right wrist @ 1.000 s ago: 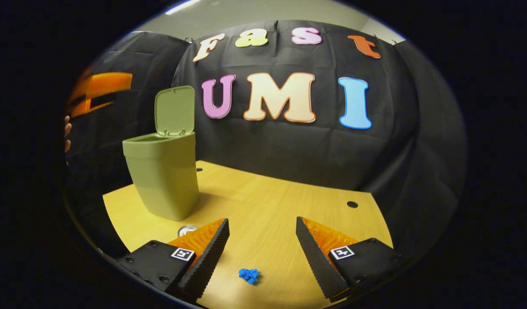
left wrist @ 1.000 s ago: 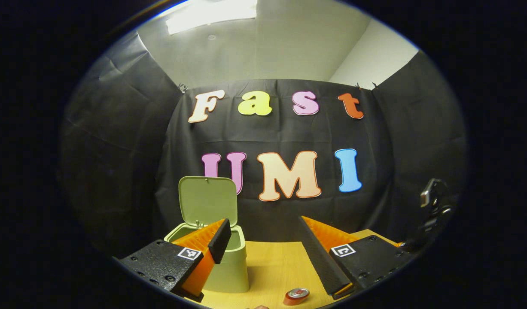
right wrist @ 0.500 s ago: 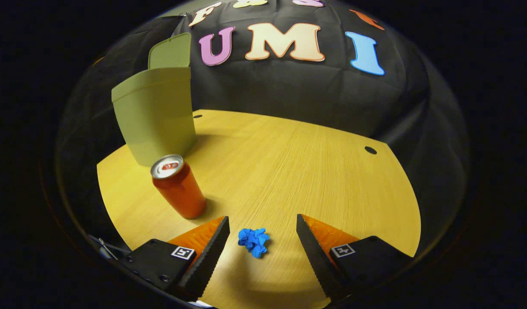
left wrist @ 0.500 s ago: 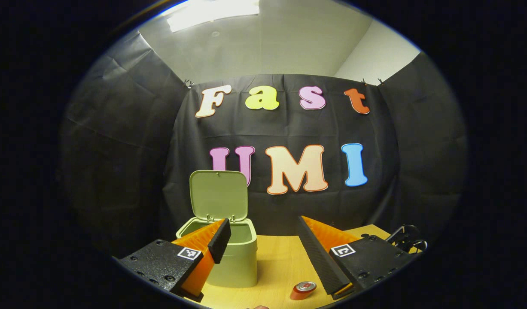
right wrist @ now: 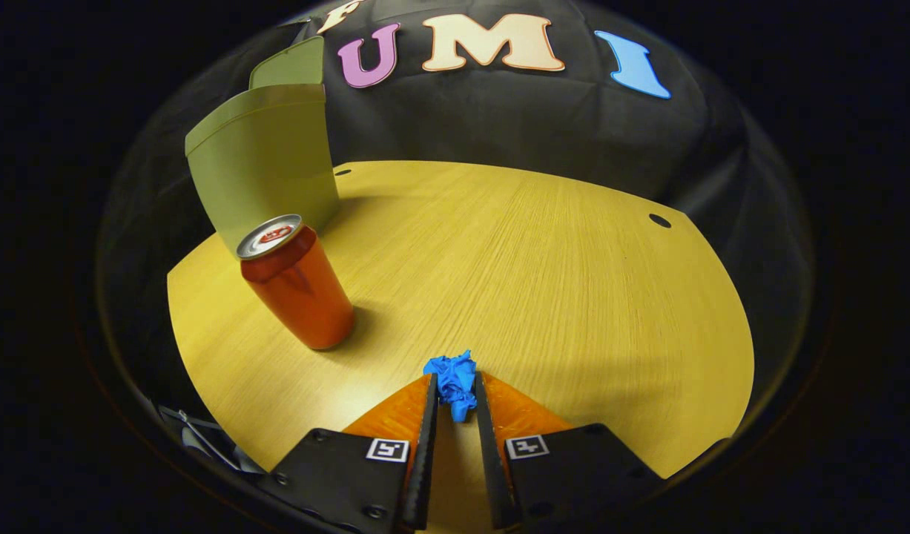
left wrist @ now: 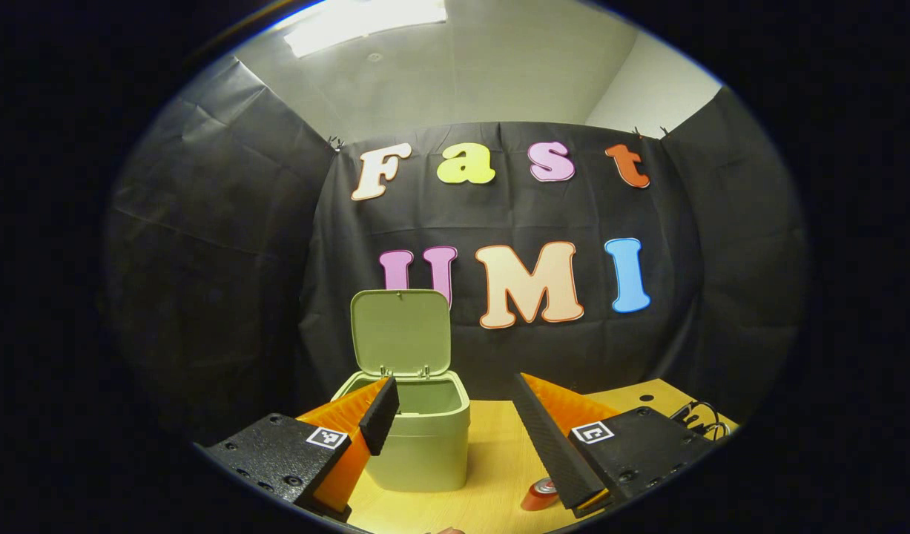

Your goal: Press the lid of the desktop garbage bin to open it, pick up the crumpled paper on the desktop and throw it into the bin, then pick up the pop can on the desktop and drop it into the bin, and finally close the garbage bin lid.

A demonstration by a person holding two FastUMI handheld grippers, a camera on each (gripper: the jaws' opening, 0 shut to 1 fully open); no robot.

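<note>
The green bin (left wrist: 421, 445) stands on the wooden desk with its lid (left wrist: 400, 331) tipped up and back. In the left gripper view my left gripper (left wrist: 455, 389) is open in the air before the bin, empty. The orange pop can (left wrist: 540, 495) peeks out by its right finger. In the right gripper view my right gripper (right wrist: 453, 378) is low over the desk, its fingers pressed on both sides of the blue crumpled paper (right wrist: 453, 382). The pop can (right wrist: 297, 285) stands upright to the left, with the bin (right wrist: 262, 167) behind it.
The wooden desk (right wrist: 543, 274) has two small dark holes, one at the far right (right wrist: 659, 220) and one near the bin. Black cables (left wrist: 699, 424) lie at the desk's right edge in the left gripper view.
My right gripper has dropped toward the desk and its fingers have come together on the blue paper. The left gripper has drifted left, so the bin sits more central.
</note>
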